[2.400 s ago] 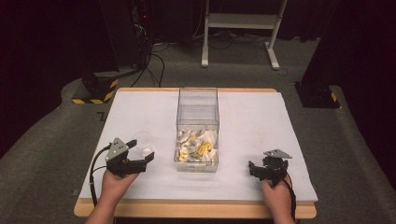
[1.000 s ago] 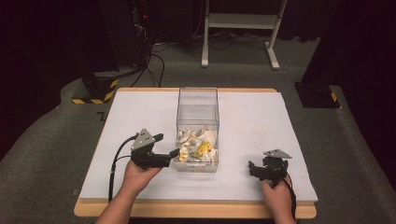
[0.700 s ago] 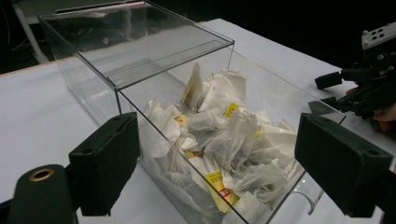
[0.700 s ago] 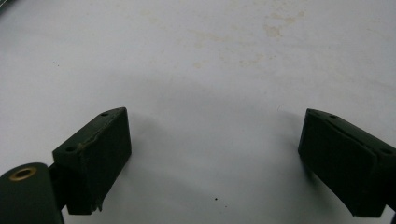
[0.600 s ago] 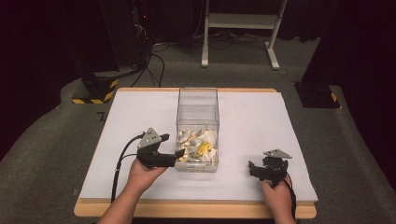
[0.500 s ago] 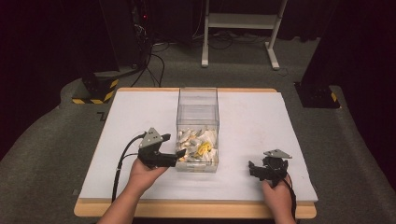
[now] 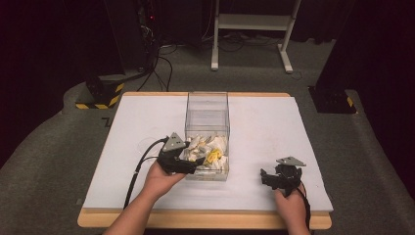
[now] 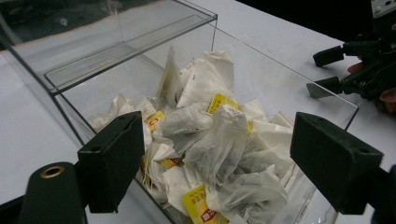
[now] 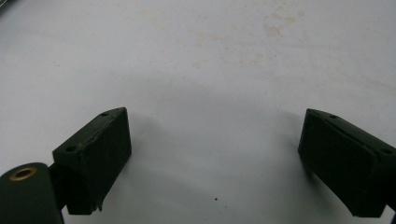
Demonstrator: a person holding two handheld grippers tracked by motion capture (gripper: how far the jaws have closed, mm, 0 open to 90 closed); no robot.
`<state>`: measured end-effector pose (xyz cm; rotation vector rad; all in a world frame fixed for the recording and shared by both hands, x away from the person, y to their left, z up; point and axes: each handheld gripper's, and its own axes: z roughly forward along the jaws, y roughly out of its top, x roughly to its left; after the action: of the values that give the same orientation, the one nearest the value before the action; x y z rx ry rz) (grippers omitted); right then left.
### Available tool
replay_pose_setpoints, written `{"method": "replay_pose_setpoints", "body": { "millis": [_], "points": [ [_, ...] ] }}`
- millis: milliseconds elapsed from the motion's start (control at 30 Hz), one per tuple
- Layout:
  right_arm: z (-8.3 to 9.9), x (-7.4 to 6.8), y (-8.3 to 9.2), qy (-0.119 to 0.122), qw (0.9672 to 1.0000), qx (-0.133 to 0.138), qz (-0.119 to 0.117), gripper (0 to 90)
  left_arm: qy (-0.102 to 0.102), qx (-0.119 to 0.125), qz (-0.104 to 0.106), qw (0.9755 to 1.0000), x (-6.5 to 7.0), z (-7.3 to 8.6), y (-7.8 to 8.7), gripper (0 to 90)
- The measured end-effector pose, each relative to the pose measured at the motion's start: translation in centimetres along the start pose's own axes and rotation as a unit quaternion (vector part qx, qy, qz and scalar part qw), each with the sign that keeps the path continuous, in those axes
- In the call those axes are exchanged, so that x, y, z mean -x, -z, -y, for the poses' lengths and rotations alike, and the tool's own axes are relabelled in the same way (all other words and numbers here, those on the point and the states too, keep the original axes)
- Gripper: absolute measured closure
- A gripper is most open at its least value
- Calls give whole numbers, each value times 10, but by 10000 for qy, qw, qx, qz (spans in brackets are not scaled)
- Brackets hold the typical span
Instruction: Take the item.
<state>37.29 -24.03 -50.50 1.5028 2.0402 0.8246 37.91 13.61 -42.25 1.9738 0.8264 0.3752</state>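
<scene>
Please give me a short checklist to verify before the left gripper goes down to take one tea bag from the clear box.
1. Left gripper open: ok, the jaws stand wide apart.
2. Left gripper above the tea bags: ok, the pile lies between the jaws.
3. Clear box open on top: ok, no lid over the bags.
4. One tea bag free from the others: not ok, they lie tangled in a heap.
5. Right gripper away from the box: ok, it is open over the bare white table.
6. Jaws clear of the box wall: cannot tell.

Clear, open-topped box point(image 7: 207, 128) standing upright at frame centre on the worktop point(image 7: 264, 127); crumpled white tea bags point(image 8: 212, 140) with yellow tags heaped inside its near end.
</scene>
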Motion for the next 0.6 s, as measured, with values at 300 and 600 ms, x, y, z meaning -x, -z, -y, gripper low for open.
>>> {"method": "replay_pose_setpoints", "body": {
  "millis": [300, 600],
  "points": [
    [0, 0, 0, 7, 10000, 4, -1, 93, -76, -319, 24, 9995, 2, -8, -15, 203],
    [0, 0, 0, 6, 10000, 2, -2, 93, -168, -537, 11, 9984, 1, -12, -23, 257]
  ]
}}
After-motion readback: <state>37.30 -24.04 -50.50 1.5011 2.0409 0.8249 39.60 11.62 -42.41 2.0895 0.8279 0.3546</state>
